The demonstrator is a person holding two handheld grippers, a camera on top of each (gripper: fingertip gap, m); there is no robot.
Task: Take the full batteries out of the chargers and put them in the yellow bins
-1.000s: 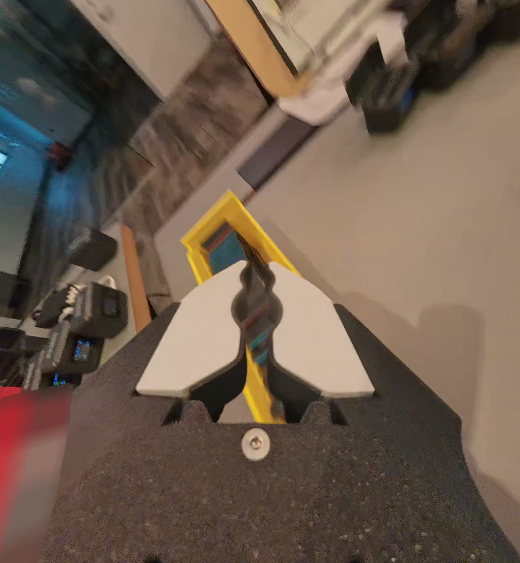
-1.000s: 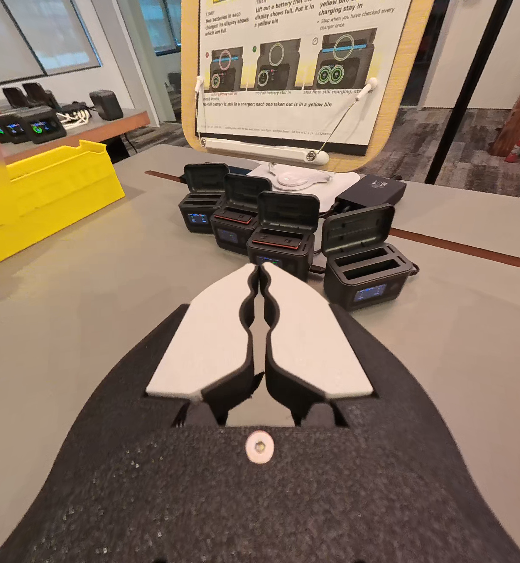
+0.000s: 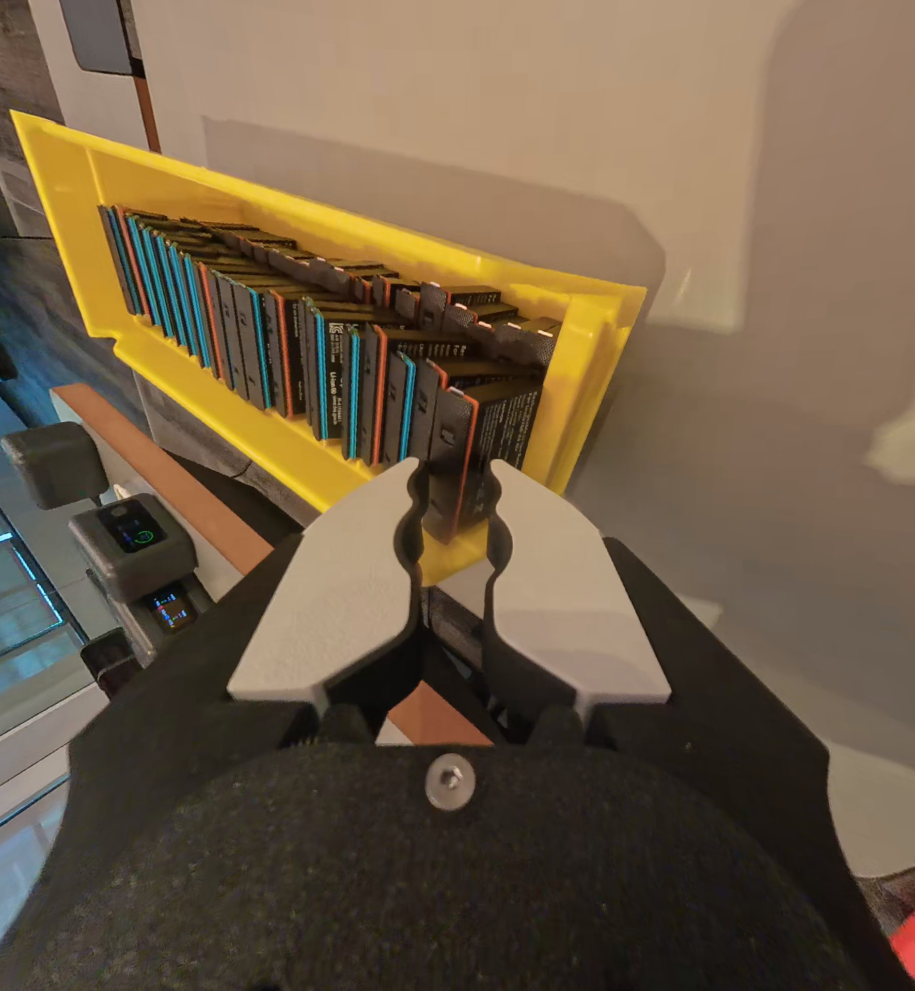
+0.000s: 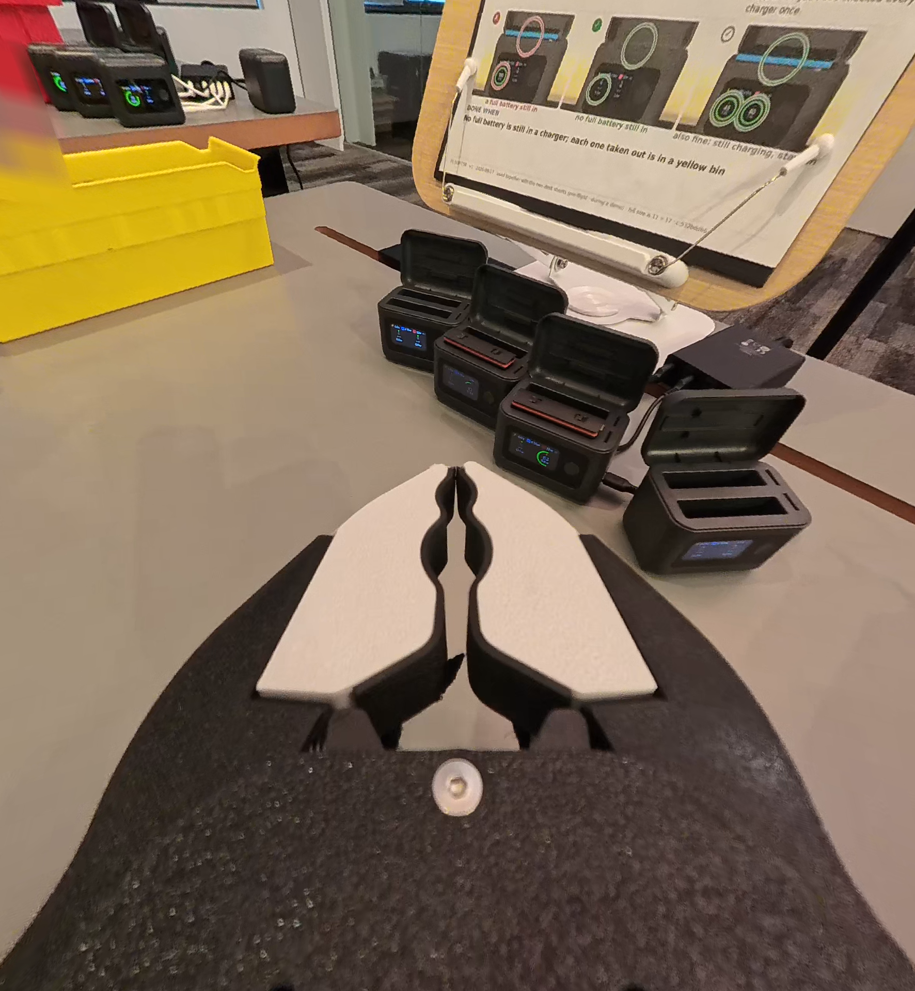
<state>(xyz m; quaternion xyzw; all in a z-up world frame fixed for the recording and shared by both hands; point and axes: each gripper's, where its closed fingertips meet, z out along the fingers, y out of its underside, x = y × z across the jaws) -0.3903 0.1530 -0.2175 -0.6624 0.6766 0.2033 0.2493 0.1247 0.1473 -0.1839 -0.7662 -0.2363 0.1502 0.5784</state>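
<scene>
The grey table (image 4: 176,456) carried everything, and the yellow bin (image 3: 305,214) was the biggest sign of progress: it was packed nearly end to end with black batteries standing on edge, blue and orange stripes showing, so I judged most of the job done. From the right wrist view, more yellow bins (image 4: 123,241) sat at about ten o'clock, and four chargers (image 4: 562,445) with lids up stood in a row from twelve to two o'clock. The near one (image 4: 713,509) and the far one (image 4: 423,322) had empty slots; the two between each held an orange-edged battery (image 4: 557,415), and whether those were full I could not tell. The left gripper (image 3: 452,482) stood narrowly apart around the end battery (image 3: 455,482) at the bin's near corner, touching or just released, I could not say. The right gripper (image 4: 455,472) was pressed together, empty.
</scene>
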